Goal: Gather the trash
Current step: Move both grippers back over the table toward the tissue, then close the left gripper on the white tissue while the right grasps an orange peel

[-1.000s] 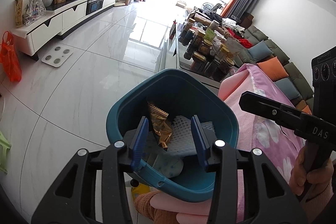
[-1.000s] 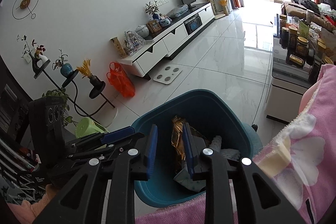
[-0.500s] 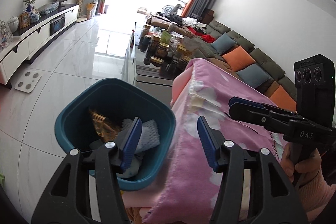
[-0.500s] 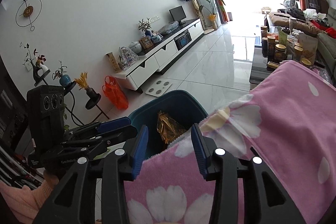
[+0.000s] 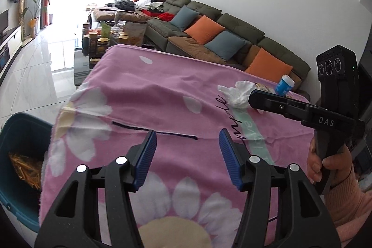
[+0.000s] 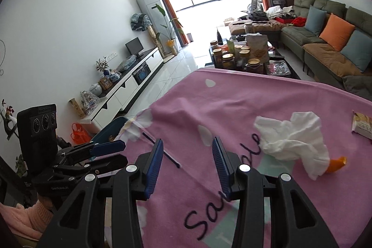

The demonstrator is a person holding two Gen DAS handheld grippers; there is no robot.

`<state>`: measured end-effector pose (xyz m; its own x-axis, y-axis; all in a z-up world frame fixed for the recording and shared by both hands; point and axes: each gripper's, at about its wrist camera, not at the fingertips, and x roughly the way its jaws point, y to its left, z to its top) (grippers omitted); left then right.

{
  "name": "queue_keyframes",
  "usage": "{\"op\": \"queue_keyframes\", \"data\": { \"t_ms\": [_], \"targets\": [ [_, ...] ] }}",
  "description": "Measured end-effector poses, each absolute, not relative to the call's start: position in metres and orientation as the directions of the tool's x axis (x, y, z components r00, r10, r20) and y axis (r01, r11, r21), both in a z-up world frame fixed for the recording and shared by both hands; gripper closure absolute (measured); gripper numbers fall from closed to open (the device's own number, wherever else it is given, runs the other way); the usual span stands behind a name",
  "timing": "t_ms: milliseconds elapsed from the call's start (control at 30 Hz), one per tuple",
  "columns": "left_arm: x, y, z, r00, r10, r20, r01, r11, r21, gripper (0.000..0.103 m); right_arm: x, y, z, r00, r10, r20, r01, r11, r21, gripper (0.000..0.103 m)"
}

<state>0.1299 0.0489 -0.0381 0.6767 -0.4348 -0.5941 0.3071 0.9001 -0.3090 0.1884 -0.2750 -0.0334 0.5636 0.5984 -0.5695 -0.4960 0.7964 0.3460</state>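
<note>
A crumpled white tissue (image 6: 293,138) lies on the pink flowered cloth (image 6: 232,99), with an orange piece (image 6: 336,164) sticking out under it. A snack packet (image 6: 362,124) lies at the right edge. A thin black stick (image 5: 153,130) lies just ahead of my left gripper (image 5: 188,150), which is open and empty. My right gripper (image 6: 188,155) is open and empty too, left of the tissue. A blue bottle (image 5: 284,84) stands behind the tissue (image 5: 237,94). The teal bin (image 5: 21,129) sits off the cloth's left edge and holds a gold wrapper (image 5: 23,169).
Beyond the cloth stands a low table (image 6: 276,69) crowded with jars (image 6: 253,62). A green sofa with orange and blue cushions (image 5: 204,28) runs along the right wall. A white TV cabinet (image 6: 130,85) lines the left wall. A hand in a pink sleeve (image 5: 325,164) holds the right gripper.
Both grippers swung away from over the bin to above the pink cloth, and both sets of jaws widened. The gold wrapper stays in the bin.
</note>
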Motion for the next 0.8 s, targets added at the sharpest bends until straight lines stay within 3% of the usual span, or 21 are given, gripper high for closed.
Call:
{"op": "queue_keyframes", "data": {
  "t_ms": [333, 400, 800],
  "targets": [
    [0.193, -0.066, -0.039, 0.583, -0.495, -0.644, 0.455, 0.856, -0.245, 0.048, 0.193, -0.375, -0.049, 0.685, 0.476, -0.551, -0.293, 0.873, 0.389, 0.059],
    [0.203, -0.083, -0.041, 0.575, -0.487, -0.657, 0.465, 0.856, -0.227, 0.048, 0.196, -0.387, -0.055, 0.695, 0.457, -0.556, -0.263, 0.88, 0.395, 0.055],
    [0.255, -0.141, -0.062, 0.53, -0.41, -0.743, 0.47, 0.871, -0.146, 0.047, 0.208, -0.424, -0.083, 0.702, 0.428, -0.569, -0.18, 0.88, 0.441, 0.055]
  ]
}}
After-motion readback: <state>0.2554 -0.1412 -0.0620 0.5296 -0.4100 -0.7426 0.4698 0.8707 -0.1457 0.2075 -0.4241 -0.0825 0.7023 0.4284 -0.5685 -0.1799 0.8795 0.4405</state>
